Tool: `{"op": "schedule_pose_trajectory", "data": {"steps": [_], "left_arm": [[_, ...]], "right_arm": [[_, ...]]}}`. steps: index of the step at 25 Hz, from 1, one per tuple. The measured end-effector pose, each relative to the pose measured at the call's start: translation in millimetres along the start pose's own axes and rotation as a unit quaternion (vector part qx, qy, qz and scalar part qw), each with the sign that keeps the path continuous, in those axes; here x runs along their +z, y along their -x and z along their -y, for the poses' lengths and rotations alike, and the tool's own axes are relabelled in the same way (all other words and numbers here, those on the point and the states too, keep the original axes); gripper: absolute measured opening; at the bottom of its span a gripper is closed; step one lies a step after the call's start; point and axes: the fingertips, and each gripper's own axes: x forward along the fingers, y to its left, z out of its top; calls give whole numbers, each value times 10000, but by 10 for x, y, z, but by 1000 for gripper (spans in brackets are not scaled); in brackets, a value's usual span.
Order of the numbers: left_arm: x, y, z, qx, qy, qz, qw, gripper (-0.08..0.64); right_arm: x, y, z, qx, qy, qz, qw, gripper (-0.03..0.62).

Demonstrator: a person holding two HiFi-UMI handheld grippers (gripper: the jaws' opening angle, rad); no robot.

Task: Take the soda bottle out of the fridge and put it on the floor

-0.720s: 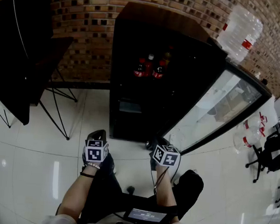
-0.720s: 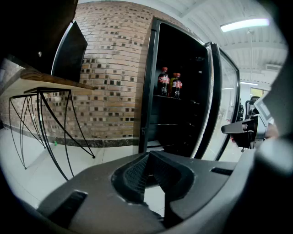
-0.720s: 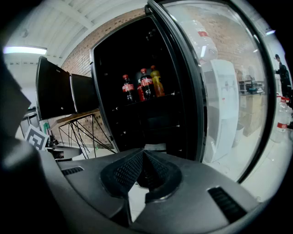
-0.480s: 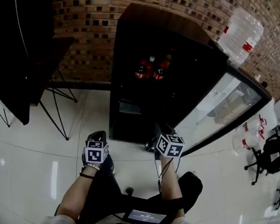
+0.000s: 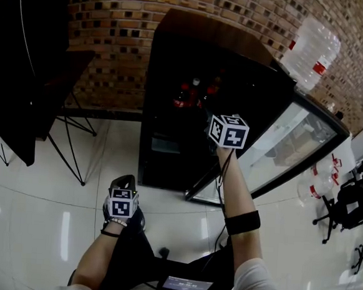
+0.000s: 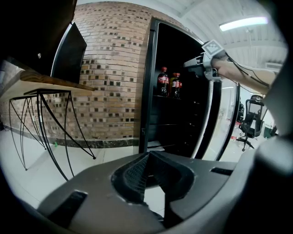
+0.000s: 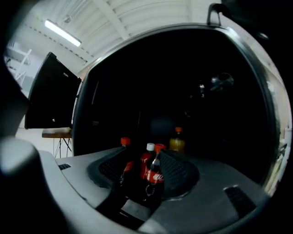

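Moved since earlier: my right gripper (image 7: pixel 145 170) rises from low at the centre of the head view to the fridge's open front. My left gripper (image 6: pixel 153 180) stays low, left of centre.
Right gripper: jaws spread as wide as they go, nothing pressed between the pads.
Left gripper: jaws together at the tips, holding nothing, tilted down over the pale floor (image 5: pixel 37 224).
Soda bottles (image 5: pixel 193 93): standing in a cluster on a shelf (image 6: pixel 167 97) in the upper part of the fridge (image 5: pixel 176 53). In the right gripper view they show framed between my jaws. The left gripper view shows my right gripper up and to the right of them, not touching.
Caps: red and white in front, an orange one further back.
Glass door (image 5: pixel 282 143): swung open toward the right of the frame.
Fridge top: a water jug (image 5: pixel 311 48) at upper right.
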Motion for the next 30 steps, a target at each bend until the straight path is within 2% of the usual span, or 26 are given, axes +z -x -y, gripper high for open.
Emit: {"op": "schedule_pose_trajectory", "data": {"steps": [3,7,16,17,18,25,30], "left_arm": [[8,-9,-2,8,3,-5,10000,0],[0,-23,13,-5,-20,-10,10000,0],[9,-44,-33,-5,-19,-12,10000,0],[11,-46,-37,-6,-10,-5,10000,0],[13,-46,-42,-6,-5,-4,10000,0],[15,-37,-42,-14,-2,-24,10000,0],[37,-23,-49,-8,24,-39,10000,0]], "right_arm": [[167,-257,110,-213,250,-19,9995,252],[155,-530,235,-390,418,-214,9981,252],[-110,-901,393,-573,293,-649,9958,248],[-112,-907,406,-601,292,-645,9957,198],[-108,-908,415,-621,296,-638,9956,181],[-73,-823,328,-466,269,-606,9967,170],[15,-542,140,-204,340,-366,9985,169]]}}
